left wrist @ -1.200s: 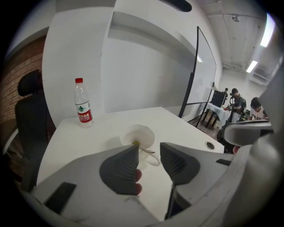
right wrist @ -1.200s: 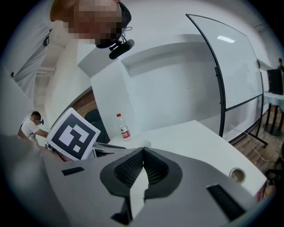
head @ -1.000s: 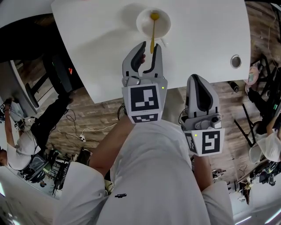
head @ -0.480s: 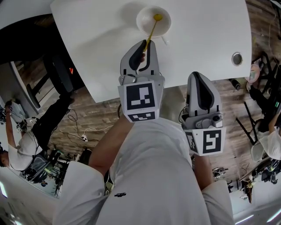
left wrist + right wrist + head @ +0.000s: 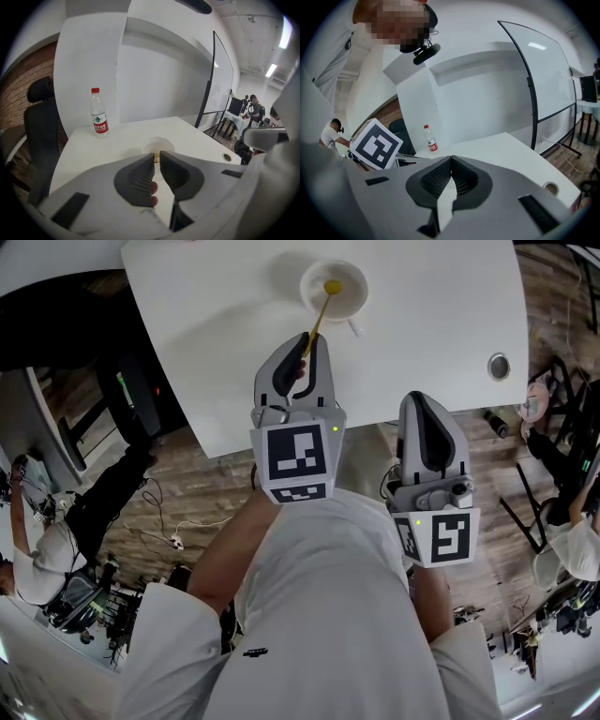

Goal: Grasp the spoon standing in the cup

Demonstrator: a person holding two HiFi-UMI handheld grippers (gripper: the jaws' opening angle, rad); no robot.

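A white cup [image 5: 345, 302] stands near the far edge of the white table [image 5: 216, 334]. A yellow spoon [image 5: 322, 309] leans out of it, bowl end inside the cup and handle slanting toward me. My left gripper [image 5: 307, 337] has just been closing and is shut on the handle's near end. In the left gripper view the jaws [image 5: 157, 157] stand a narrow slit apart with a bit of yellow between the tips, and the cup [image 5: 157, 145] lies just beyond. My right gripper [image 5: 422, 401] hangs shut and empty at the table's near edge, its pads [image 5: 440, 176] meeting.
A clear water bottle [image 5: 99, 114] with a red label stands at the table's far left corner. A round cable hole [image 5: 498, 366] sits in the table to the right. A black chair [image 5: 40, 122] stands beside the table. Wooden floor with cables lies around it.
The left gripper's jaws closed on the spoon handle and rose slightly. The spoon tipped from upright to slanting left. The right gripper stayed put.
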